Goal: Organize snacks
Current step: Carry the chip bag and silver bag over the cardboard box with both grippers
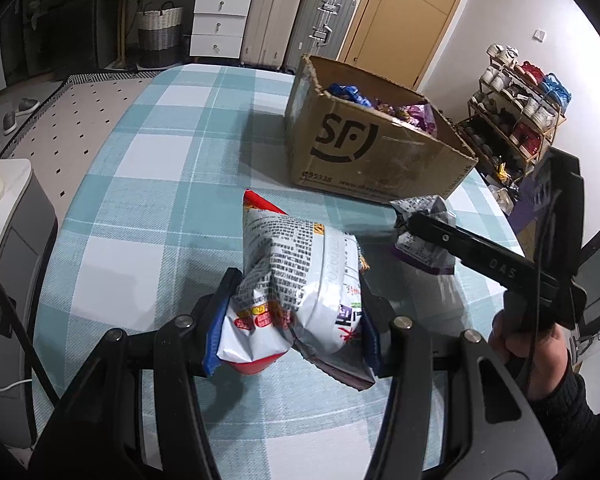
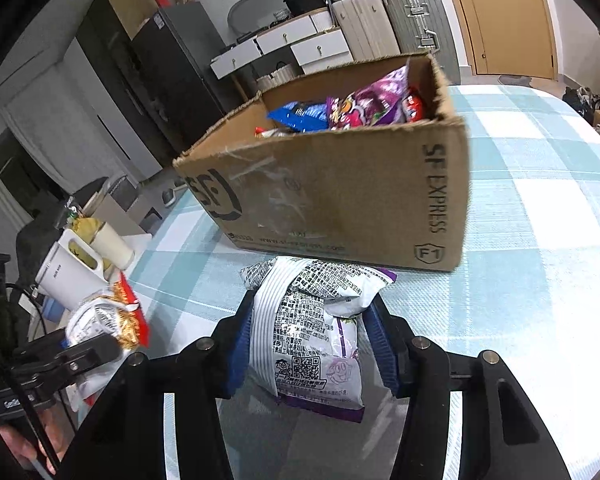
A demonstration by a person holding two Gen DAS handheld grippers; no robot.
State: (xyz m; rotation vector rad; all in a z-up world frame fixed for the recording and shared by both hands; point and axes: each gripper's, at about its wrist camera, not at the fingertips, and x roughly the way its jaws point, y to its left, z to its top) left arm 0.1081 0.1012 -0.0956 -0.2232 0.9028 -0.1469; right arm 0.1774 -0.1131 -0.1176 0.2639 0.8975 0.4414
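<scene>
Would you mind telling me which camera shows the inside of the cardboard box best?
The right wrist view: it looks down past the rim of the cardboard box onto the blue and purple packets inside. The left wrist view sees the box from lower, showing only packet tops.

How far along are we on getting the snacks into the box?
Several packets already lie in the cardboard box, blue and purple ones among them. In hand: the left gripper is shut on a red-and-white snack bag, and the right gripper is shut on a purple-and-white snack bag; both are short of the box. Left: dropping these two in. No other loose snacks show on the table.
</scene>
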